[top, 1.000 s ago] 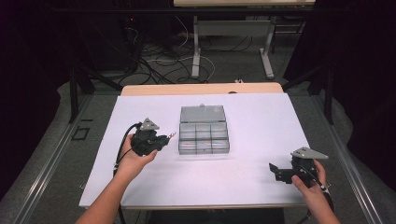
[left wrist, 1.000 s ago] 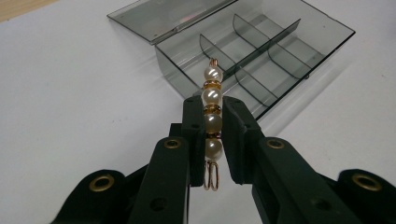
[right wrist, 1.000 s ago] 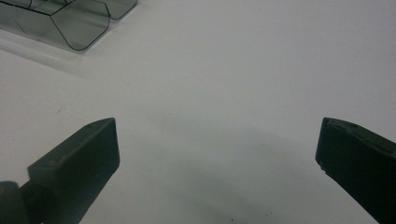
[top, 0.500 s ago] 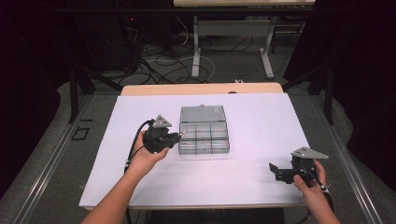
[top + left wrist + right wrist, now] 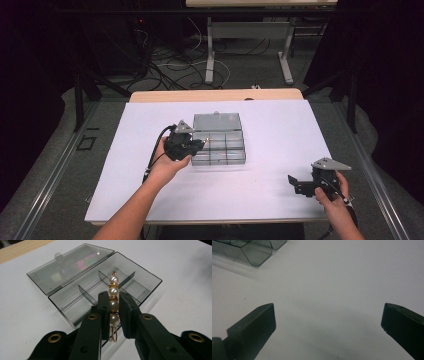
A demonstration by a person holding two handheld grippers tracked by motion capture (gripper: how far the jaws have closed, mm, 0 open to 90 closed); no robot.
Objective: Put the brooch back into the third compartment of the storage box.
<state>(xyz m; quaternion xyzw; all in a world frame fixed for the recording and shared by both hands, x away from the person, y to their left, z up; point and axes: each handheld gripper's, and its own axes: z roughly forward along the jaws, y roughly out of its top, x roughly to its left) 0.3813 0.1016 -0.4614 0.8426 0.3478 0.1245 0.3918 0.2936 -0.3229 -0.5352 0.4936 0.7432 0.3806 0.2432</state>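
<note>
Left tongs (image 5: 199, 145) carried rightward across table (image 5: 280, 130) since earlier frames, now at left edge of clear plastic box (image 5: 220, 145). Right tongs (image 5: 295, 183) unmoved near table's right front corner. Pearl string (image 5: 113, 302) clamped between left jaws, four pearls with gold spacers, upper end projecting past jaw tips, held over box's divided compartments. Box lid (image 5: 70, 267) laid open flat behind. Right jaws spread wide, nothing between them, white tabletop seen beneath.

white tabletop (image 5: 280, 130), grey carpet (image 5: 60, 165), tangled floor cables (image 5: 170, 60)
</note>
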